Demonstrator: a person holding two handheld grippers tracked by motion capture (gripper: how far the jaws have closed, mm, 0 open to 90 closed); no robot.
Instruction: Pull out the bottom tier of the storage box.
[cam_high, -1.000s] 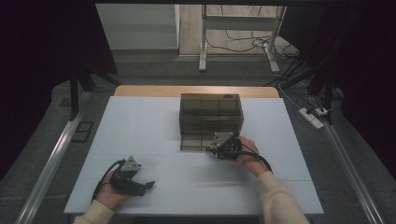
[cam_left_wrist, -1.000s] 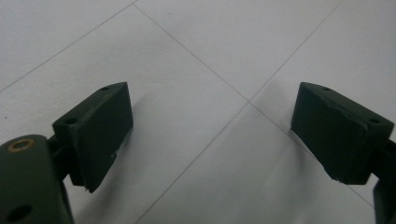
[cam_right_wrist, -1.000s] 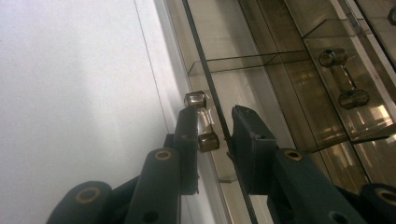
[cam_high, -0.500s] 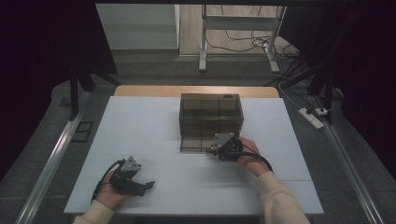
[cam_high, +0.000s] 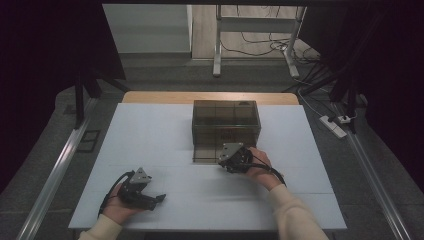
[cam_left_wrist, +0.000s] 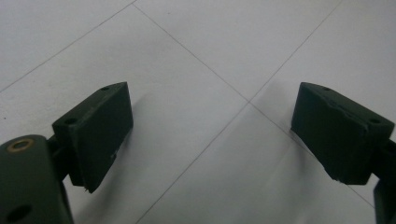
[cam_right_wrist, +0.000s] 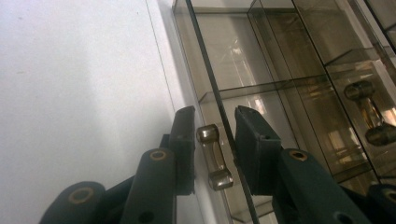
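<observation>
A smoky see-through box (cam_high: 226, 122) with inner compartments stands at the table's middle back. My right gripper (cam_high: 229, 161) is held against its front face. In the right gripper view the gripper (cam_right_wrist: 214, 122) is open: its jaws straddle a small clear handle (cam_right_wrist: 214, 158) on the front panel, with a narrow gap on each side. A second handle (cam_right_wrist: 369, 112) shows farther along the box. My left gripper (cam_high: 156, 199) lies low over the table's near left. It (cam_left_wrist: 212, 135) is open wide, with bare white tabletop between its jaws.
The white table (cam_high: 150, 135) has thin seams across its top. A wooden strip (cam_high: 160, 97) runs along its far edge. On the floor behind stand a desk frame (cam_high: 217, 50) with cables and a power strip (cam_high: 334, 125) at right.
</observation>
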